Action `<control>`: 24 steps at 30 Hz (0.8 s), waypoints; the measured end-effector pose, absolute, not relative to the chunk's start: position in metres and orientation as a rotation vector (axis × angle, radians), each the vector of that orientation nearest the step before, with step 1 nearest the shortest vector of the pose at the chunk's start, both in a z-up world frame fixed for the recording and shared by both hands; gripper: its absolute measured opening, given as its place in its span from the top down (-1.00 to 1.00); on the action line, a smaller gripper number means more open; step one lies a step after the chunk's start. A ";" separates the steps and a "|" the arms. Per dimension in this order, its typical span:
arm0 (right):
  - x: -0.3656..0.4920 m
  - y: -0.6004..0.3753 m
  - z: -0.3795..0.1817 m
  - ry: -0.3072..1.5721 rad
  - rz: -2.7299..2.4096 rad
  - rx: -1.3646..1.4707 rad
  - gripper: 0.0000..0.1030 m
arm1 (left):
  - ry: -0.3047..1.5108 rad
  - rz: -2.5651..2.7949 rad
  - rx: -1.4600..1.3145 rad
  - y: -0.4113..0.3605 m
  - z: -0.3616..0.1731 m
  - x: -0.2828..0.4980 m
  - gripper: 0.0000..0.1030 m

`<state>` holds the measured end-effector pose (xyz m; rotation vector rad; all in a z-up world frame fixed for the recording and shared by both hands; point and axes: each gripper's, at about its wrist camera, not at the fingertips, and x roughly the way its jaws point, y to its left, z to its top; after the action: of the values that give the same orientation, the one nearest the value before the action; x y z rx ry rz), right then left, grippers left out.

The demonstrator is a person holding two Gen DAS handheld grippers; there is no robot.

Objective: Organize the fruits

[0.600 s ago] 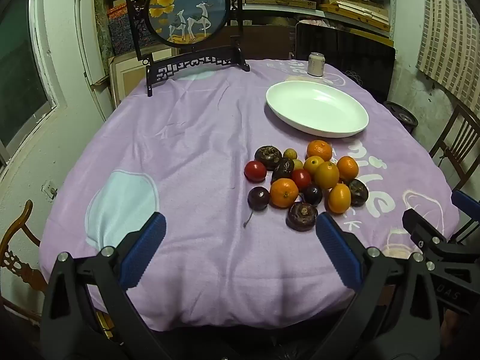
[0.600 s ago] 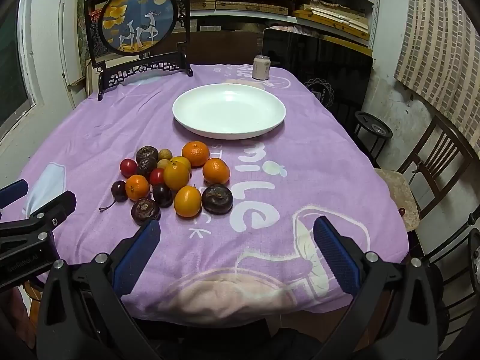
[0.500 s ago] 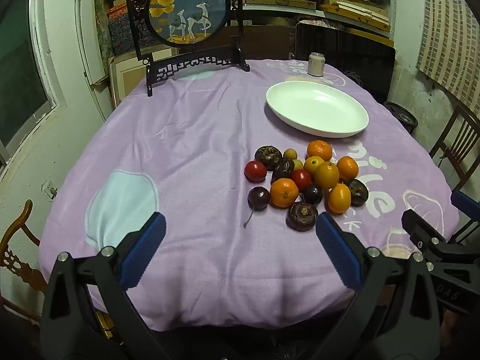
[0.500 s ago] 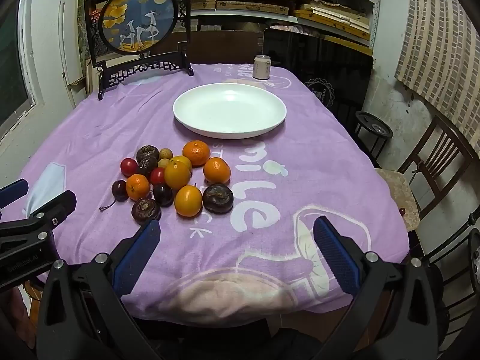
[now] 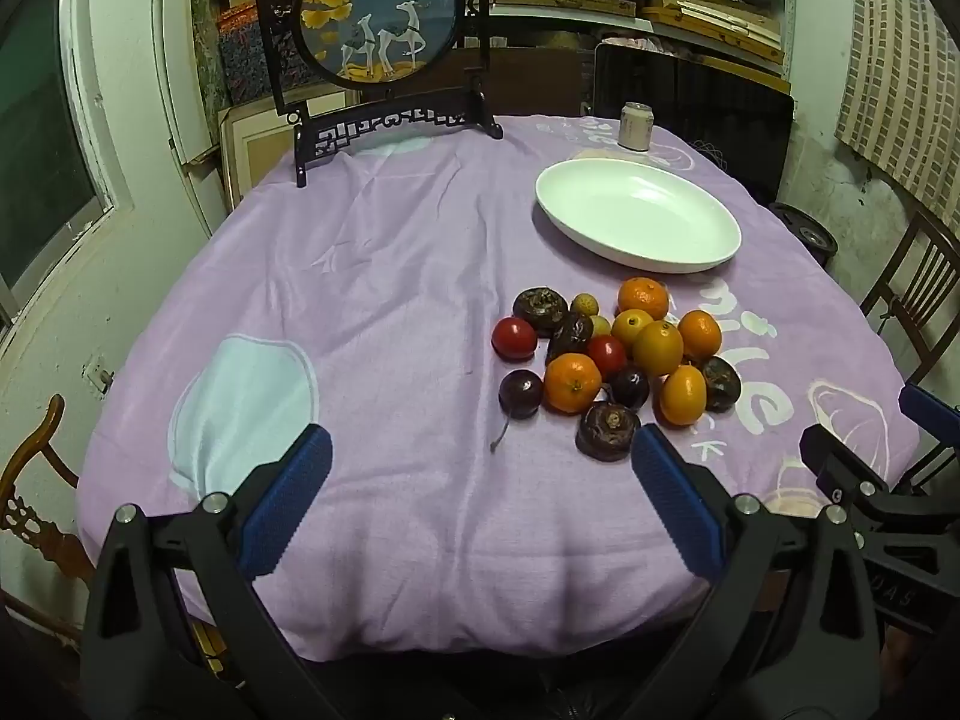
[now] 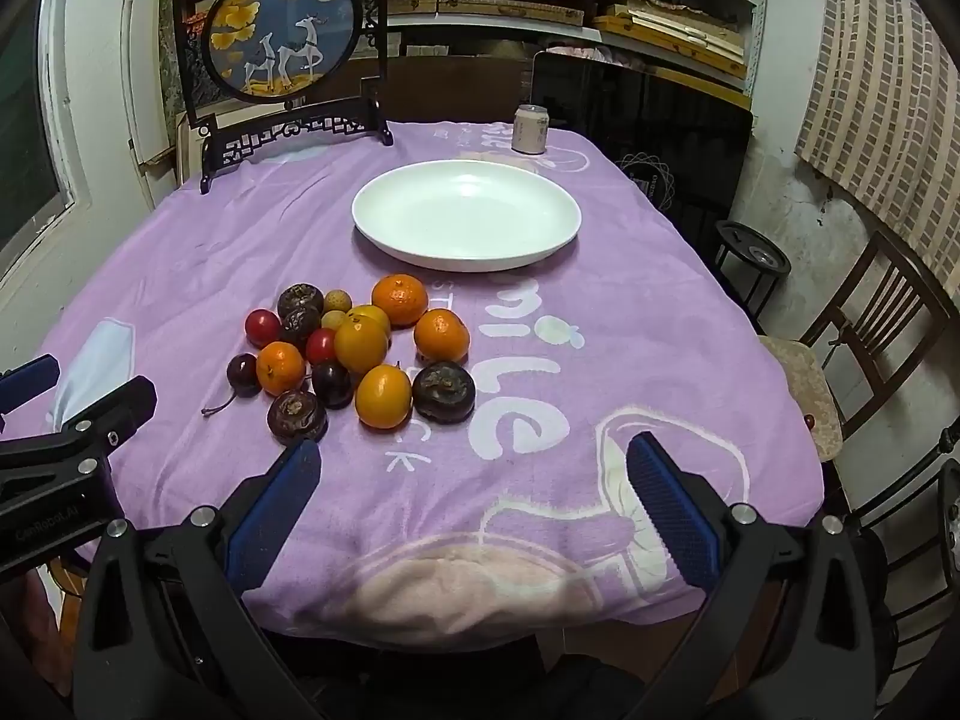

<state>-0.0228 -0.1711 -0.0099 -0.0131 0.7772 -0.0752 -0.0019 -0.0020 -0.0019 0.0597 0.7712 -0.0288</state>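
Note:
A cluster of several fruits (image 5: pixel 612 354) lies on the purple tablecloth: oranges, red tomatoes, dark plums and brown wrinkled fruits. It also shows in the right wrist view (image 6: pixel 354 354). An empty white plate (image 5: pixel 636 213) sits beyond the fruits, also seen in the right wrist view (image 6: pixel 467 213). My left gripper (image 5: pixel 480 474) is open and empty near the table's front edge, short of the fruits. My right gripper (image 6: pixel 468 474) is open and empty at the front edge, to the right of the fruits.
A round framed deer picture on a black stand (image 5: pixel 381 12) stands at the table's back left. A drink can (image 5: pixel 635 126) stands behind the plate. Wooden chairs (image 6: pixel 864 324) stand at the right, another chair (image 5: pixel 30 480) at the left.

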 end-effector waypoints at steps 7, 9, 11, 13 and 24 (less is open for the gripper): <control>-0.022 -0.171 -0.012 0.783 -0.066 -0.011 -0.97 | 0.779 -0.030 0.056 0.000 -0.008 0.000 -0.96; -0.022 -0.170 -0.013 0.783 -0.067 -0.011 -0.97 | 0.780 -0.030 0.056 0.000 -0.008 0.000 -0.96; -0.021 -0.171 -0.012 0.783 -0.066 -0.011 -0.97 | 0.781 -0.031 0.054 0.000 -0.008 0.000 -0.96; -0.021 -0.170 -0.013 0.784 -0.066 -0.011 -0.97 | 0.783 -0.031 0.056 -0.001 -0.008 0.000 -0.96; -0.021 -0.170 -0.011 0.785 -0.067 -0.012 -0.97 | 0.787 -0.031 0.054 0.003 -0.009 0.004 -0.96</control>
<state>-0.0213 -0.1700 -0.0113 -0.0120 0.7850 -0.0666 0.0035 0.0027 -0.0085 0.0536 0.7871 -0.0311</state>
